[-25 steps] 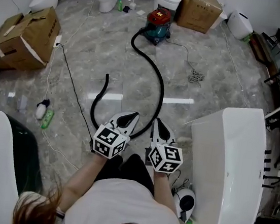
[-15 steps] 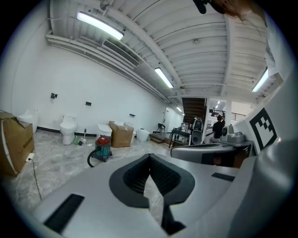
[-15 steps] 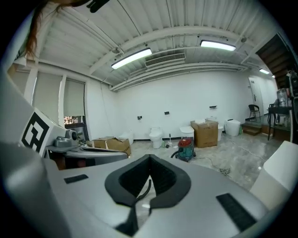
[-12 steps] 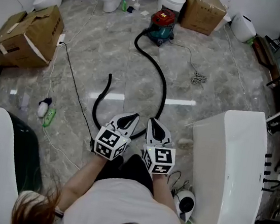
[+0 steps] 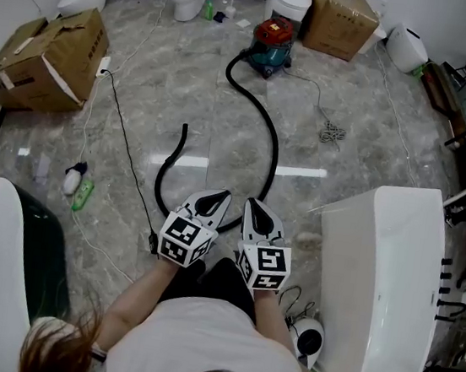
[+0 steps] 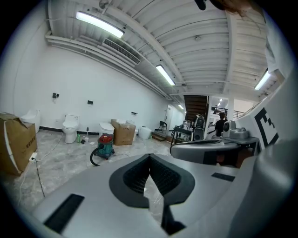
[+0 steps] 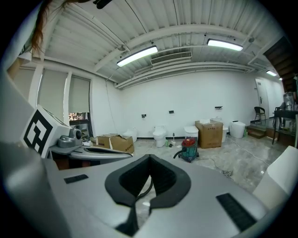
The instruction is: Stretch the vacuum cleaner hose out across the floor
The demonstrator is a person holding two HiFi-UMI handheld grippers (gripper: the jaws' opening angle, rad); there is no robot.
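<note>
Black against the grey marble floor (image 5: 368, 131), the hose (image 5: 270, 135) leaves the vacuum cleaner (image 5: 270, 39) and sweeps away from it in a long curve toward the person. It hooks round just ahead of the two tools, then doubles back part of the way toward the vacuum cleaner, where its free end (image 5: 184, 129) lies. It lies as a hook, not as a straight line.

The left tool (image 5: 219, 198) and right tool (image 5: 256, 206) hover side by side above the bend farthest from the vacuum cleaner. Both have their jaws pressed together with nothing between them.

As I judge it, three things could go wrong:
- A pull on the bend or the free end may drag the vacuum cleaner along, or tip it, rather than straighten the hose, since the machine looks light.
- A thin black cable (image 5: 123, 145) lies close beside the doubled-back stretch, and sweeping the free end sideways could snag it.
- A round hose may slip from narrow jaws.
</note>
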